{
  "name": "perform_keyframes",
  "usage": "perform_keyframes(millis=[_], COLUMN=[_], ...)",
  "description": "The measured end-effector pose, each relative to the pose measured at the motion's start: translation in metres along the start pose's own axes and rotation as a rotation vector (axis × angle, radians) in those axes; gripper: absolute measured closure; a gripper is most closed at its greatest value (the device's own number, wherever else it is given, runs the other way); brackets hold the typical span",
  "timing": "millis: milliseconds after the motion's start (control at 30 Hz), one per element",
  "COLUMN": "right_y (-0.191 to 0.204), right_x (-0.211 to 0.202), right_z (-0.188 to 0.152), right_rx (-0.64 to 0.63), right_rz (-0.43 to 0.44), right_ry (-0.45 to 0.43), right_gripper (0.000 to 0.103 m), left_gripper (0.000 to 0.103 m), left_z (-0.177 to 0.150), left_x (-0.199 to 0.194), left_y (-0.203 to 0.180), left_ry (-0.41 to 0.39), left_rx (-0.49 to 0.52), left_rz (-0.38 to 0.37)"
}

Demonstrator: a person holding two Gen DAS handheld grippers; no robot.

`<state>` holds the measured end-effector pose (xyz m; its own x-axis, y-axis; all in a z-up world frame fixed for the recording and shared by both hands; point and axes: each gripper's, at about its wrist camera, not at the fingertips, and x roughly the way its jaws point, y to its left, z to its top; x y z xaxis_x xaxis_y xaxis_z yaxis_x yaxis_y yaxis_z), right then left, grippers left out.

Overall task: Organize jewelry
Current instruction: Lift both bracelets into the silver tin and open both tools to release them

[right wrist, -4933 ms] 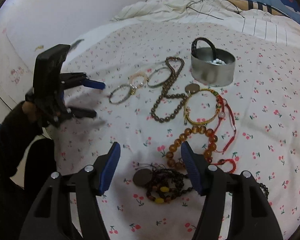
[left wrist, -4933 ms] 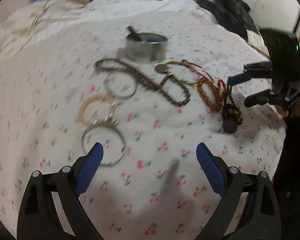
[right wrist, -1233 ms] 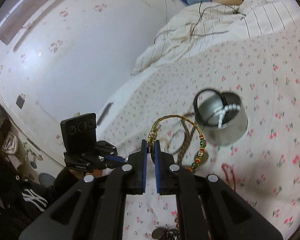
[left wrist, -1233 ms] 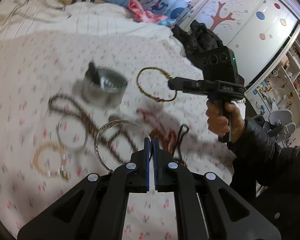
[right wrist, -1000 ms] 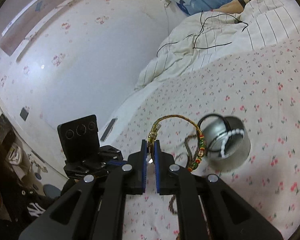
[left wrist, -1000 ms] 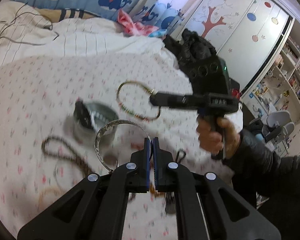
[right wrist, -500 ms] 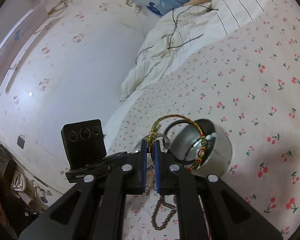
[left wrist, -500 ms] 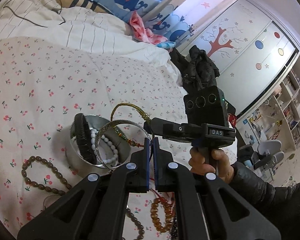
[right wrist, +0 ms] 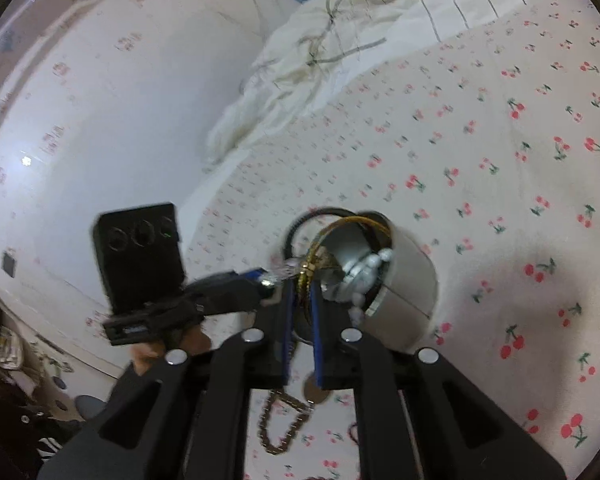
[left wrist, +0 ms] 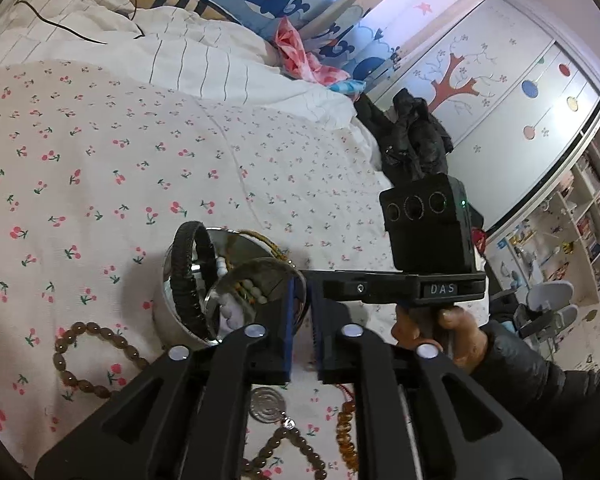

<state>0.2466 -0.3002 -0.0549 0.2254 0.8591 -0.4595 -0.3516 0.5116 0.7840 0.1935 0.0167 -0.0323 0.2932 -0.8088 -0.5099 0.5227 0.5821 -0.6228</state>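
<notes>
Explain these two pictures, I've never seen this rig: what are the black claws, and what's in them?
No robot: a person holds a clamp in each hand, each with a fisheye camera looking along its two blue-padded fingers. One picture is from the left gripper, the other from the right gripper. Both reach over a metal tin on a cherry-print bedspread. The right is shut on a gold cord bracelet. A silver bangle sits at the left's tips; whether it is gripped I cannot tell. The tin holds a black bangle and white beads; brown beads lie beside it.
</notes>
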Motion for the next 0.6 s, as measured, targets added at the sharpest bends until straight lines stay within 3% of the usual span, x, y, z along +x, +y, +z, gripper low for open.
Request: perform_keyframes(millis=[33,133,200,400,600], right_y=[-0.001,0.000,0.000,0.010,0.032], right_x=[0.000,-0.004,-0.009,-0.023,-0.049], right_z=[-0.001,-0.002,-0.002,-0.005,-0.022], right_rx=[0.006,0.011,0.018,-0.003,-0.062], right_rz=[-0.011,-0.009,-0.014,-0.099,-0.181], right_ry=[0.002,-0.010,-0.024,-0.039,-0.051], right_gripper=[0.065,0.060,0.055,0.054,0.053], left_gripper=[0.093,0.084,0.068,0.057,0.041], left_z=[0.000,0.002,0.003,0.006,-0.006], left_x=[0.000,-0.003,-0.006,-0.021,-0.053], left_y=[0.000,-0.004,-0.006,-0.019,-0.045], left_ry=[0.002,0.005,0.003,-0.016,-0.029], left_rx=[0.002,0.025,0.037,0.083,0.174], left_rz=[0.002,0.028,0.051,0.125,0.272])
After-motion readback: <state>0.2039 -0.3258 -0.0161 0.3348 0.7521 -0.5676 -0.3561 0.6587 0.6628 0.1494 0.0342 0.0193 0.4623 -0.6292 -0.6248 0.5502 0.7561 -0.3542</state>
